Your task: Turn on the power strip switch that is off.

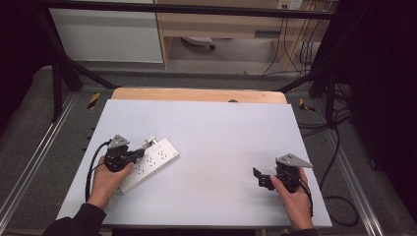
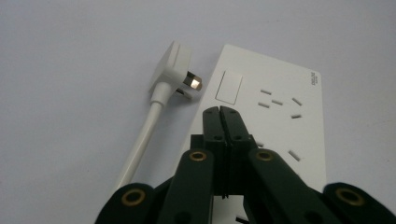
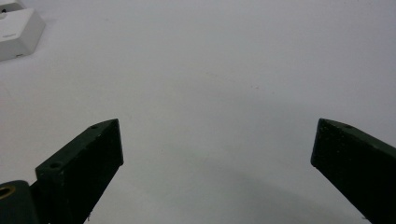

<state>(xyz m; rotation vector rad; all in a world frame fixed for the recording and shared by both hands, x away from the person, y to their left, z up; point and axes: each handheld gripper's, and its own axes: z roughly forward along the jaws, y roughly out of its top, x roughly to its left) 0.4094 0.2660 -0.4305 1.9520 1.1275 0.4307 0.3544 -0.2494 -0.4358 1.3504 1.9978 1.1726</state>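
Observation:
A white power strip lies flat on the left part of the table, its sockets and switch facing up. Beside its far end lies a white plug with brass pins, its white cable running back along the strip's side. My left gripper hovers over the strip with its jaws pressed together and nothing between them. My right gripper rests at the table's right side, its jaws wide apart over bare tabletop. A corner of the strip shows far off in the right gripper view.
The pale grey tabletop sits on a wooden board at the far edge. A black frame stands around the table, and cables lie on the floor to the right. Shelving stands beyond.

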